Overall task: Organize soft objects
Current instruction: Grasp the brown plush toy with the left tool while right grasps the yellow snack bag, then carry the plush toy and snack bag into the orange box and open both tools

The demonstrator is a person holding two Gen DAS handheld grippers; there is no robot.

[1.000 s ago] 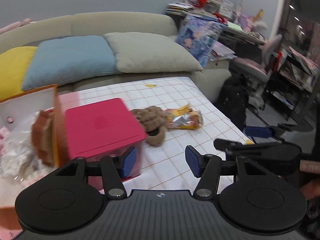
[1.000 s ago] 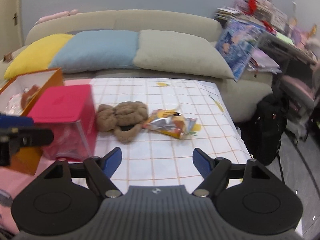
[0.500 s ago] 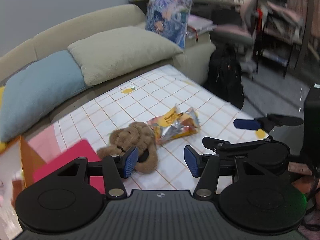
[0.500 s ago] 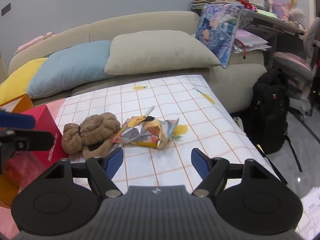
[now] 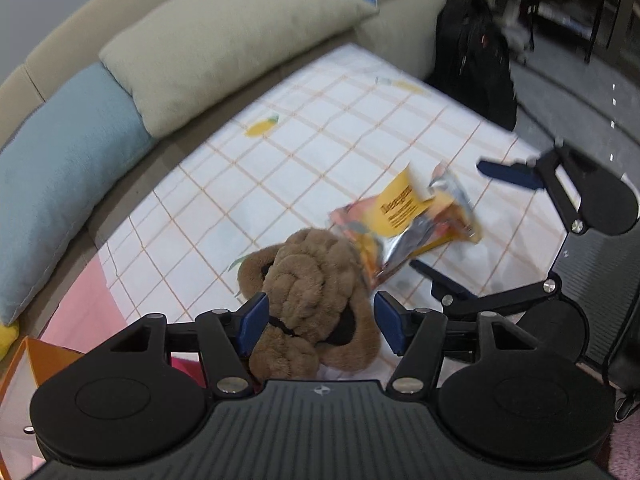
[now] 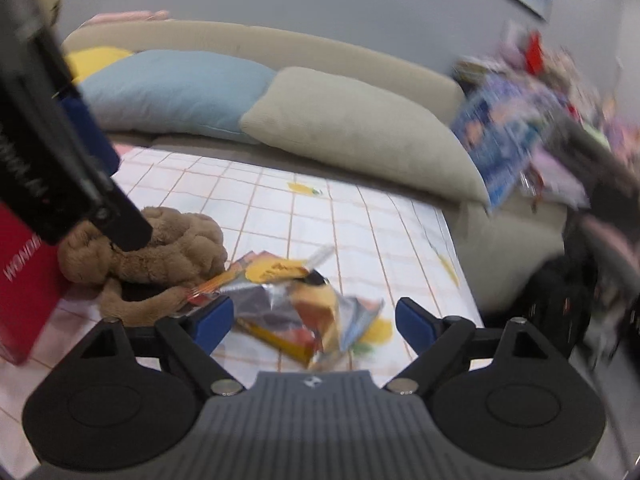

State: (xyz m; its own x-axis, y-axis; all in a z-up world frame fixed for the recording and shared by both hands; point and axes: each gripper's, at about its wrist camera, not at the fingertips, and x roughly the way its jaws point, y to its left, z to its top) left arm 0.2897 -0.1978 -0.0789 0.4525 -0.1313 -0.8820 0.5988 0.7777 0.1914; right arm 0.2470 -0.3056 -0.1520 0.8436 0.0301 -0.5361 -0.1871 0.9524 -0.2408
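A brown plush toy (image 5: 308, 280) lies on the checked tablecloth (image 5: 320, 132). My left gripper (image 5: 320, 322) is open, its blue pads either side of the plush, just above it. A crumpled yellow and silver snack bag (image 5: 408, 220) lies right of the plush, touching it. My right gripper (image 6: 314, 322) is open, its pads either side of the snack bag (image 6: 300, 308). The plush also shows in the right wrist view (image 6: 160, 248), partly behind the left gripper's finger (image 6: 60, 152). The right gripper shows in the left wrist view (image 5: 472, 232).
A red box (image 6: 24, 280) stands left of the plush. An orange box edge (image 5: 36, 360) shows at the lower left. A sofa with blue (image 5: 60, 160) and beige (image 5: 224, 44) cushions lies behind the table. A black backpack (image 5: 476, 56) sits on the floor at the right.
Both grippers have moved forward and down. The left one now straddles the plush toy, the right one straddles the snack bag. Both stay open.
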